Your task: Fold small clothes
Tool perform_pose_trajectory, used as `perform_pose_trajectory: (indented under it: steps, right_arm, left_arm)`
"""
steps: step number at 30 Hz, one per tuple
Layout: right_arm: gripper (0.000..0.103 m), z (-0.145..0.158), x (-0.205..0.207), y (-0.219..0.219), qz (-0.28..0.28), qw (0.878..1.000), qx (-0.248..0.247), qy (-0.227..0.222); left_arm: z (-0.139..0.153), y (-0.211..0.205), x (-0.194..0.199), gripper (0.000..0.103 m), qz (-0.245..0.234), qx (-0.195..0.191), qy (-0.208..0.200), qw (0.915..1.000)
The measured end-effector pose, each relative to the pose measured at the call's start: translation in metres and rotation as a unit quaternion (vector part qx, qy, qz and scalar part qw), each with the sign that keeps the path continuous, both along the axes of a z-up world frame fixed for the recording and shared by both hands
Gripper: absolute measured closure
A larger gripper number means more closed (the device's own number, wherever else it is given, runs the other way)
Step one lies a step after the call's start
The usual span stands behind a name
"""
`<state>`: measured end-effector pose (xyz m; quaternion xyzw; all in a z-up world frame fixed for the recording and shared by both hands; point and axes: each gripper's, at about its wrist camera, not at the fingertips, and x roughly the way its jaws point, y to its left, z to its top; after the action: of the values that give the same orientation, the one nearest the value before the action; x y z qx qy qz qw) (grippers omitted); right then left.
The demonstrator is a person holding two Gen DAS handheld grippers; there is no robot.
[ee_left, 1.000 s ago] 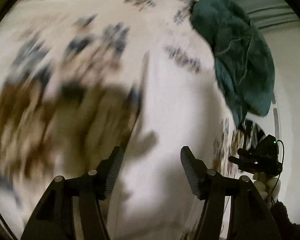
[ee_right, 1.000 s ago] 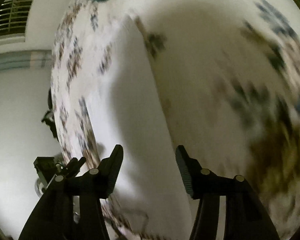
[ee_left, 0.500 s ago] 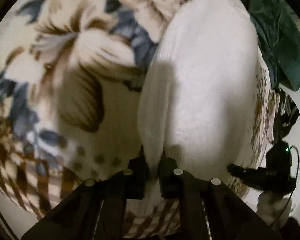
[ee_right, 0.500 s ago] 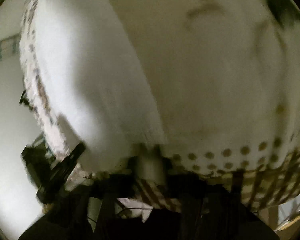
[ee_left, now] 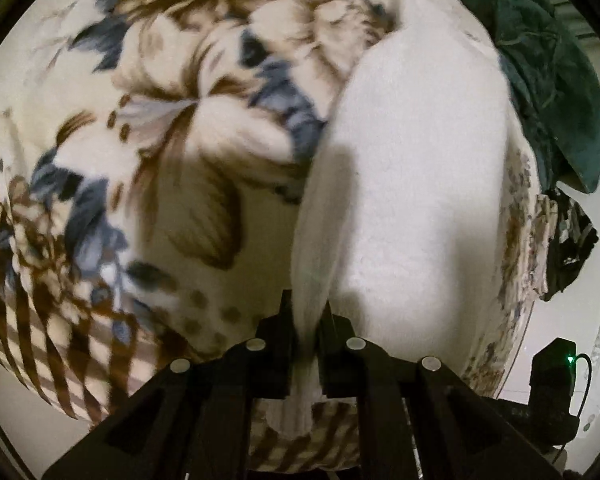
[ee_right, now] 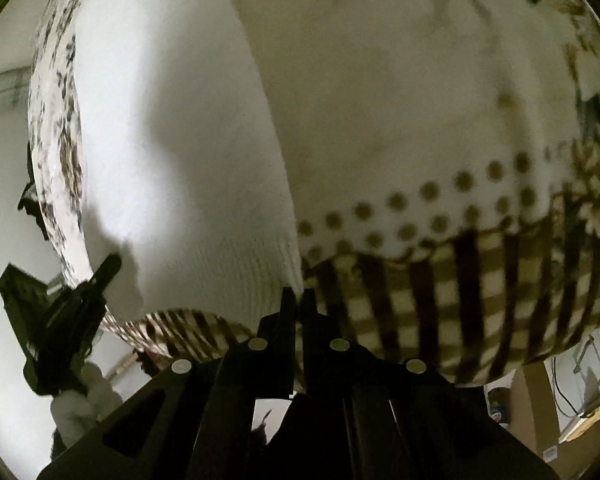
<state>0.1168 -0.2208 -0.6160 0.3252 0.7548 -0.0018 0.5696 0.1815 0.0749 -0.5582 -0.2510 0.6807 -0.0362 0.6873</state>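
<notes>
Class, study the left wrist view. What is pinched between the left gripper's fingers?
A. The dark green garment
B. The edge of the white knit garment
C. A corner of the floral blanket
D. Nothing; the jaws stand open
B: in the left wrist view the left gripper has its jaws closed on a bunched edge of the white knit garment, while the dark green garment lies apart at the far right.

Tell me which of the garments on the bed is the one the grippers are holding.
The white knit garment: left gripper and right gripper both pinch its near edge. The dark green garment lies untouched beyond it on the floral blanket.
</notes>
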Motion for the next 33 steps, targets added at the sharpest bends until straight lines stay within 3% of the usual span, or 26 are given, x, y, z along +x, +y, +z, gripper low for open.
perform_pose_trajectory:
  steps: [3,8,10,12,13,14,19,20,24,25,26,27,28,29,33]
  right_arm:
    - [0.101,-0.019,-0.007,0.001,0.009,1.0,-0.01,0.02]
    - [0.095,-0.047,0.008,0.004,0.014,0.999,0.016,0.029]
    - [0.085,-0.043,0.013,0.001,0.029,0.999,0.04,0.023]
    - [0.056,-0.038,0.012,-0.008,0.027,0.997,0.068,0.011]
    - [0.043,-0.035,0.011,-0.014,0.022,0.997,0.077,0.008]
    - [0.041,-0.032,0.011,-0.02,0.01,0.996,0.091,0.002]
    - [0.036,-0.042,0.013,-0.035,-0.026,0.993,0.119,-0.011]
    - [0.034,-0.049,0.014,-0.034,-0.029,0.992,0.125,-0.008]
    - [0.033,-0.067,0.013,-0.02,-0.032,0.988,0.153,0.0]
    - [0.033,-0.068,0.013,-0.015,-0.036,0.987,0.159,-0.002]
    - [0.04,-0.069,0.013,-0.011,-0.04,0.986,0.159,-0.004]
    - [0.052,-0.068,0.012,-0.009,-0.045,0.986,0.158,-0.006]
    - [0.08,-0.068,0.01,-0.007,-0.048,0.986,0.158,-0.004]
    - [0.09,-0.069,0.008,-0.005,-0.05,0.985,0.167,0.001]
    - [0.093,-0.052,0.012,-0.01,-0.046,0.988,0.149,-0.016]
  left_arm:
    - [-0.024,0.012,-0.005,0.096,0.006,0.013,0.021,0.9997]
    - [-0.025,0.021,-0.002,0.091,0.005,-0.047,0.028,0.9985]
    - [-0.019,0.028,-0.003,0.076,0.008,-0.069,0.025,0.9972]
    - [-0.015,0.038,-0.004,0.045,0.01,-0.082,0.015,0.9965]
    - [-0.017,0.04,-0.005,0.043,0.013,-0.093,0.01,0.9955]
    - [-0.019,0.04,-0.005,0.043,0.015,-0.101,0.01,0.9948]
    - [-0.046,0.031,-0.002,0.042,-0.008,-0.139,0.033,0.9897]
    - [-0.048,0.026,0.0,0.038,-0.013,-0.143,0.034,0.9891]
    - [-0.043,0.017,0.002,0.04,-0.025,-0.132,0.031,0.9904]
    - [-0.04,0.015,0.002,0.04,-0.028,-0.131,0.028,0.9906]
    - [-0.037,0.014,0.001,0.057,-0.03,-0.13,0.025,0.9908]
    - [-0.035,0.012,-0.001,0.09,-0.034,-0.125,0.024,0.9913]
    - [-0.034,0.009,-0.003,0.094,-0.039,-0.122,0.027,0.9914]
    - [-0.031,0.006,-0.004,0.094,-0.04,-0.126,0.019,0.991]
    - [-0.019,0.005,-0.007,0.095,-0.038,-0.104,0.009,0.9938]
